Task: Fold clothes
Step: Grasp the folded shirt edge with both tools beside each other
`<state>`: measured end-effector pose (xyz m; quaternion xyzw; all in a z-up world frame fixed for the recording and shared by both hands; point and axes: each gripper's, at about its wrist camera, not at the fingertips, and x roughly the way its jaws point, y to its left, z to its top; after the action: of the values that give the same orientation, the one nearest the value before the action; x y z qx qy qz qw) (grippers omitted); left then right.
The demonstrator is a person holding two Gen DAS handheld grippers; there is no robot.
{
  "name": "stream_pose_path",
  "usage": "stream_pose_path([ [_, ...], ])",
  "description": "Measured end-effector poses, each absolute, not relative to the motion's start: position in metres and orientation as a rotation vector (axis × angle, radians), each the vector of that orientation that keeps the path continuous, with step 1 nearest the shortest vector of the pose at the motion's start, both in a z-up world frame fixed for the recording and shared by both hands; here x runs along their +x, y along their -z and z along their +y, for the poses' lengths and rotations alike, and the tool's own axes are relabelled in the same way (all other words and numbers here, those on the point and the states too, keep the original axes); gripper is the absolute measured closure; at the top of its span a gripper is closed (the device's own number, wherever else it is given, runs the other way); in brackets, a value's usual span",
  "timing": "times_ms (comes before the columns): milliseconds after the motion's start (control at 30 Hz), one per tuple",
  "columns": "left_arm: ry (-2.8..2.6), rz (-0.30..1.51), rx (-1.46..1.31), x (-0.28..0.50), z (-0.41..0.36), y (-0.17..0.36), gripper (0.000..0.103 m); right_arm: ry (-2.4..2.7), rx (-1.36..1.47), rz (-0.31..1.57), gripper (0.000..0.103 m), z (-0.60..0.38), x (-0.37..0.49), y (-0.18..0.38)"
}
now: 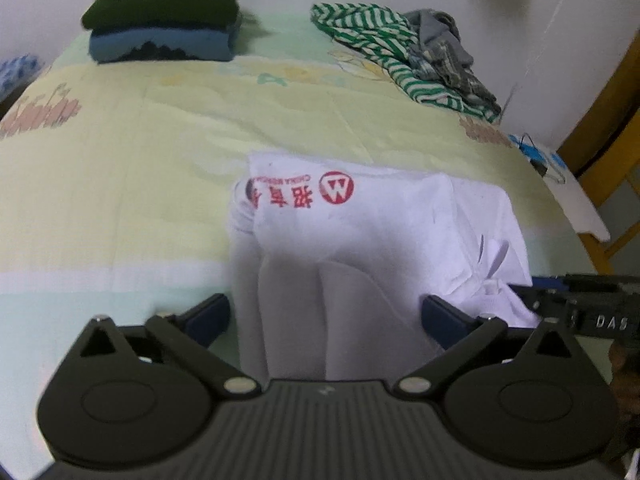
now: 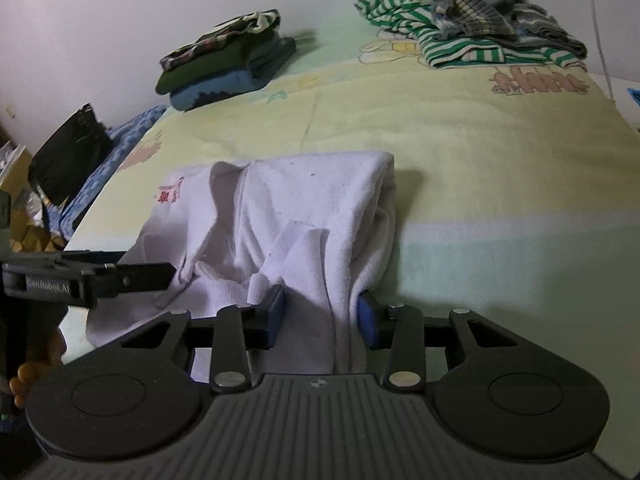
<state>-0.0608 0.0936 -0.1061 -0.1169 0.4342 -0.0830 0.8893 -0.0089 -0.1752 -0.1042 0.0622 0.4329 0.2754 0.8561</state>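
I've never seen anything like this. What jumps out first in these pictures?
A white shirt with a red round logo lies half folded in the middle of the pale yellow bedsheet, right in front of both claws. The left claw stands wide open around its near edge, while the right claw has a bunch of the cloth between its blue pads. Farther back sit a neat folded stack and a rumpled striped pile.

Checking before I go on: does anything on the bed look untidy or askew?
Yes. The striped and grey clothes lie in a crumpled heap at the far side, unlike the neat folded stack. The white shirt is bunched and wrinkled at its near edge, not yet flat.
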Motion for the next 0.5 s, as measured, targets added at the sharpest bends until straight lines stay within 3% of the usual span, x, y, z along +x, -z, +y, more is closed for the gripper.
stream_pose_path([
  [500,0.096,0.944,-0.146,-0.047,0.076,0.107,0.001,-0.487,0.089,0.859,0.065,-0.157,-0.018,0.106],
])
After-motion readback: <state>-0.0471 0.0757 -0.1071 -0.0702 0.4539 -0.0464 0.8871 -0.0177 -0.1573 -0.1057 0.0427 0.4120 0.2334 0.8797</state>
